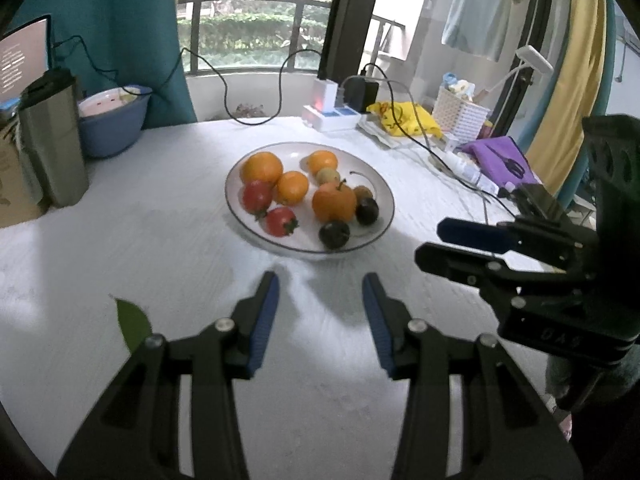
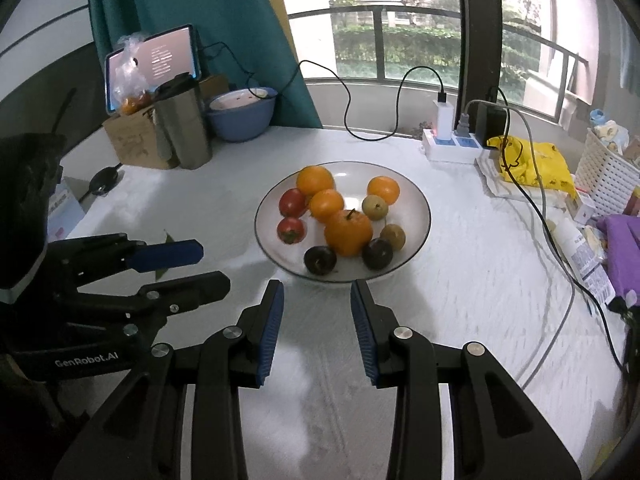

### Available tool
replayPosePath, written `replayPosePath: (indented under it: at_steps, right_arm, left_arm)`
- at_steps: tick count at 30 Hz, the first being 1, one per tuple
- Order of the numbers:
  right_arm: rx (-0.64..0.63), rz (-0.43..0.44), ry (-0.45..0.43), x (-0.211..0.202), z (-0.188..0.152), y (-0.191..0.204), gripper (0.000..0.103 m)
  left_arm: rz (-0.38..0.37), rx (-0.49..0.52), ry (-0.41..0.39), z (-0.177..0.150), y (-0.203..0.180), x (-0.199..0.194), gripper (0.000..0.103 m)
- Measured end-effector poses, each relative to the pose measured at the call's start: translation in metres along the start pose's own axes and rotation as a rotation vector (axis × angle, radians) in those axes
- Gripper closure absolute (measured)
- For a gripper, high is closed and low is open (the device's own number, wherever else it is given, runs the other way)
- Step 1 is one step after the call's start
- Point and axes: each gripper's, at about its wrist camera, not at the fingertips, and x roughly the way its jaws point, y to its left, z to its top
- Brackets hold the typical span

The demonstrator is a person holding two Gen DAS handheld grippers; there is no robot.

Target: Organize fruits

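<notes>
On the white table (image 1: 120, 240), dead centre, sits the plate (image 2: 416, 196) with all the fruit gathered in it: three oranges toward the far side, the biggest orange (image 2: 315, 179) at the back, two red tomatoes (image 2: 292, 202) on the left flank, a stemmed orange persimmon (image 2: 348, 232) in the middle, two dark plums (image 2: 320, 260) along the near rim and small greenish-brown fruits tucked at the right. Everything is touching or just beside its neighbour, so the heap looks like either a finished gathering or one waiting to be sorted by kind; from here that cannot be settled. Both tools hang back from the plate, near its front rim but not over it. Left gripper (image 1: 320, 286) has its blue pads spread wide with nothing between them, aimed straight at the near edge, a sensible stance for going in on a plum first. Right gripper (image 2: 317, 294) mirrors it, jaws parted and empty, a touch closer to the rim. A loose green leaf (image 1: 134, 326) lies on the table at the left, well apart from the plate, likely shed from a fruit. Further out, a steel tumbler (image 2: 186, 128), a blue bowl (image 2: 240, 118) and a power strip (image 2: 448, 146) with trailing cables line the back, clear of the working space.
</notes>
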Motion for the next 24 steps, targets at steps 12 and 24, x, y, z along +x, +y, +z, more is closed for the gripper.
replayPosePath:
  at_steps: [12,24]
  right_arm:
    - [-0.011,-0.026,-0.039,-0.039,-0.022,0.020,0.066]
    - [0.007,-0.109,-0.171,-0.107,-0.034,0.035,0.065]
  left_arm:
    - [0.016,0.005,-0.056,-0.024,-0.013,-0.039,0.057]
    - [0.034,0.088,-0.130,-0.038,-0.035,-0.087,0.018]
